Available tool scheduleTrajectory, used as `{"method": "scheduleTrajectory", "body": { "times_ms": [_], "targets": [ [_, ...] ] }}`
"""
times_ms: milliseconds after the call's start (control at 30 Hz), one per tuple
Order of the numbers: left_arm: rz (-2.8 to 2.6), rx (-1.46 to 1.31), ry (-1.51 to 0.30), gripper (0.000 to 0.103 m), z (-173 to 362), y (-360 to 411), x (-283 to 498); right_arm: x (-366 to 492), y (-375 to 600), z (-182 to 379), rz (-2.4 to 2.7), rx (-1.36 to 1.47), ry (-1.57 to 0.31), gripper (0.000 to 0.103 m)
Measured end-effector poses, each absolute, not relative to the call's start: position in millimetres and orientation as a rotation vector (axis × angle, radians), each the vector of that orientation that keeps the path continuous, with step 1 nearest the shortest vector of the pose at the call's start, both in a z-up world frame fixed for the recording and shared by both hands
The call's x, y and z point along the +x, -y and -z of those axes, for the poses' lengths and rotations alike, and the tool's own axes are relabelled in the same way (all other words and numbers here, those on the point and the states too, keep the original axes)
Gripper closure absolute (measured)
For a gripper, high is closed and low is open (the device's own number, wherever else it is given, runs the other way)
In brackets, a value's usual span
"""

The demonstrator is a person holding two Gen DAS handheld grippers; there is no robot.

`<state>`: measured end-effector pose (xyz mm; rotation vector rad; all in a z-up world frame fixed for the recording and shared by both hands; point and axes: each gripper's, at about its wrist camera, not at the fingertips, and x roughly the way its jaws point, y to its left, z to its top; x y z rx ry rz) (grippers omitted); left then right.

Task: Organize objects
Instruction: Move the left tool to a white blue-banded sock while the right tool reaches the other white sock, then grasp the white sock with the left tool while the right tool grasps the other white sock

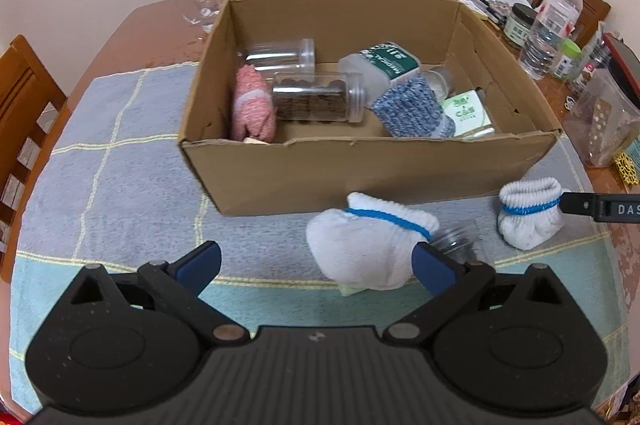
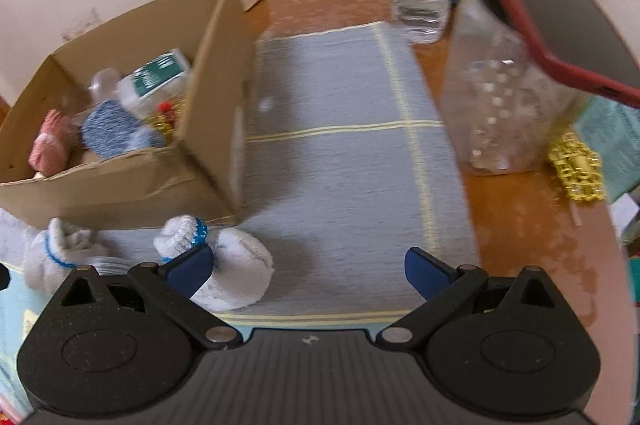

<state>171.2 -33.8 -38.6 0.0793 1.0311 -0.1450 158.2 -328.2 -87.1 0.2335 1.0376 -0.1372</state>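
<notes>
Box [image 1: 304,177] already holds jars and rolled socks, so that's the dump spot. Two white socks [image 1: 368,245] sit just in front of it. Both my left gripper [image 1: 316,261] and right gripper [image 2: 308,269] are wide open, holding nothing, each beside a sock.

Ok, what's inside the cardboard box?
In the cardboard box: pink sock, blue knit sock, two clear jars, a medical bottle, a green packet. The floor beneath them is hidden.

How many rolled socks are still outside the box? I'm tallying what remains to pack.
2: one white sock on the cloth beside the left claw, another white sock further right. More may lie hidden.
</notes>
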Motion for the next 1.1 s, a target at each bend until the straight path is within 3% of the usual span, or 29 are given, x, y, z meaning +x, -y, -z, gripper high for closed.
{"method": "scheduleTrajectory", "body": {
  "times_ms": [567, 1100],
  "targets": [
    [0.224, 0.111, -1.045, 0.002, 67, 47, 171, 155, 293, 126, -0.05, -0.016, -1.054, 0.0],
    [0.357, 0.237, -1.074, 0.002, 94, 60, 190, 173, 294, 137, -0.113, -0.075, -1.038, 0.0]
  ]
}}
